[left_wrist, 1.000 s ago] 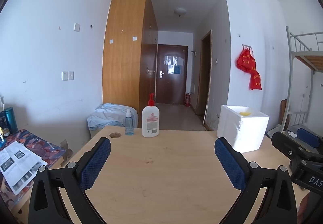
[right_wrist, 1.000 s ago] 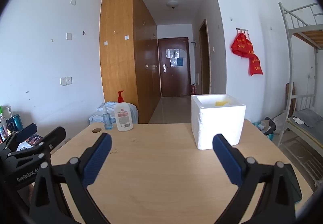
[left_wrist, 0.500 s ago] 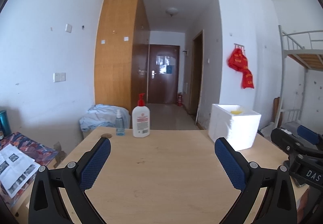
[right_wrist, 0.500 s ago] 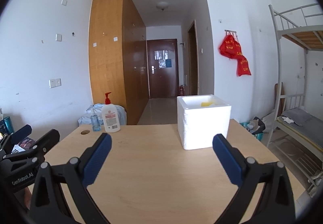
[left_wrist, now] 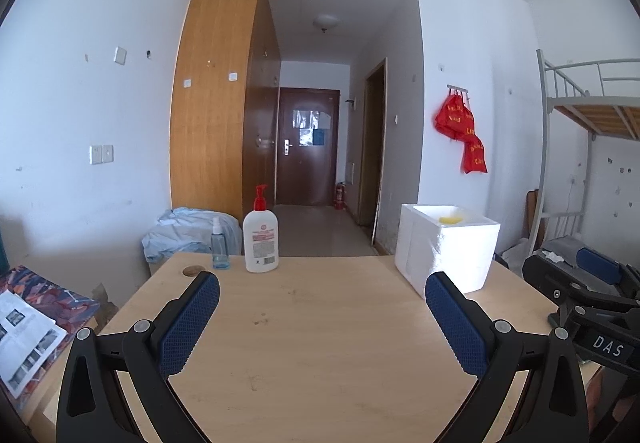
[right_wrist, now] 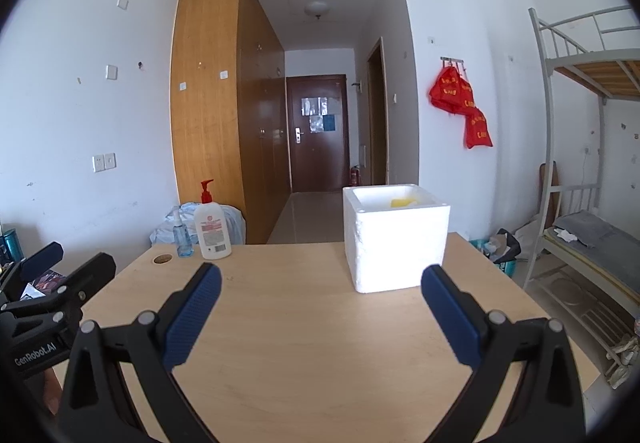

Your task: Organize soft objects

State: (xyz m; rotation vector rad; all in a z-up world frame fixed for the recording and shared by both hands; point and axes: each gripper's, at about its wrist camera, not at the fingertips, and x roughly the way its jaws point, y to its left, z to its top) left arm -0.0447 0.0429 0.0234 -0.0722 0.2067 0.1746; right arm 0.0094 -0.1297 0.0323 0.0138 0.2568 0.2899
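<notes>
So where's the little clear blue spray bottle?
The small clear blue spray bottle stands at the wooden table's far left edge, just left of the white pump bottle with the red top, in both wrist views.

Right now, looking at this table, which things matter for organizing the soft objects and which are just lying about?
Belongs to the job:
- white foam box
- yellow item inside it, too hidden to identify
- left gripper and right gripper, both open and empty

Just lying about:
- lotion pump bottle
- small spray bottle
- red bags on the wall hooks
- printed paper beside the table
</notes>
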